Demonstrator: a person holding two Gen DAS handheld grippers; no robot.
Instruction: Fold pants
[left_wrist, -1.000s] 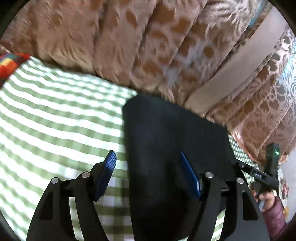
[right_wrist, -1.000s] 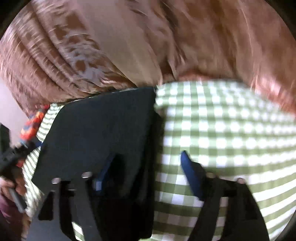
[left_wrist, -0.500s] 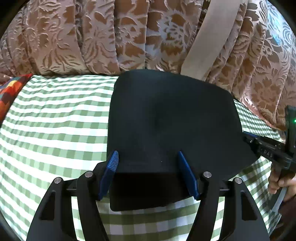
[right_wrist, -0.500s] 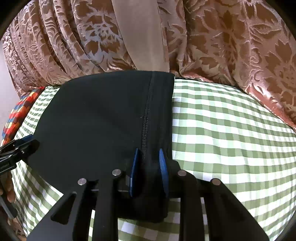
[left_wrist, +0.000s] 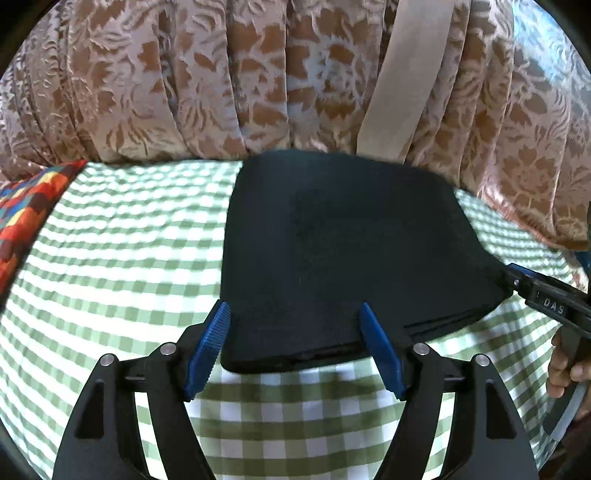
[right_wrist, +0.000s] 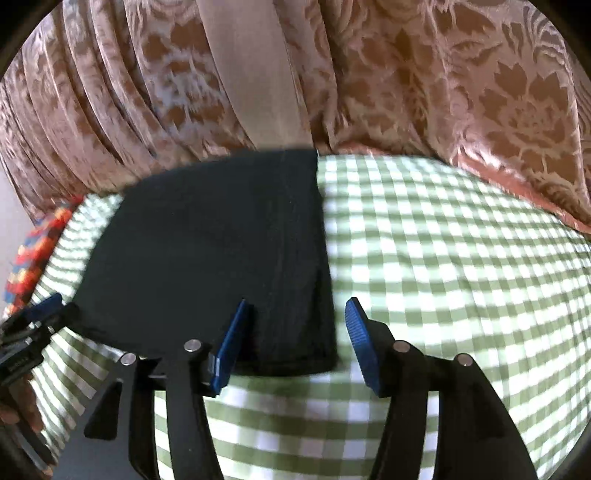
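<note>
- The curtain (left_wrist: 207, 81), brown with a leaf pattern and a plain beige band, fills the whole back of both views, hanging just behind the far edge of the bed.
- The green-and-white checked sheet (left_wrist: 110, 258) covers the surface; a bright multicoloured cloth (left_wrist: 26, 206) lies at its far left edge.
- The black pants (left_wrist: 332, 251) lie flat on the sheet as a compact, layered rectangle, the far edge close to the curtain, the near edge showing stacked folds.
- The left gripper (left_wrist: 295, 343) stands wide, its blue pads straddling the near left corner of the pants without pressing on it; its jaws are opening.
- The right gripper (right_wrist: 291, 339) was clamped narrow on the seamed right edge of the pants half a second ago; now its jaws are opening and the pads stand apart on either side of that edge, the cloth between them but free.
- A hand (left_wrist: 565, 369) shows at the right rim of the left view, on the other tool's handle.
- Judged from this, the fold has just been laid down and let go; both tools look ready to draw back, and the pants seem near done unless one more fold is wanted.
</note>
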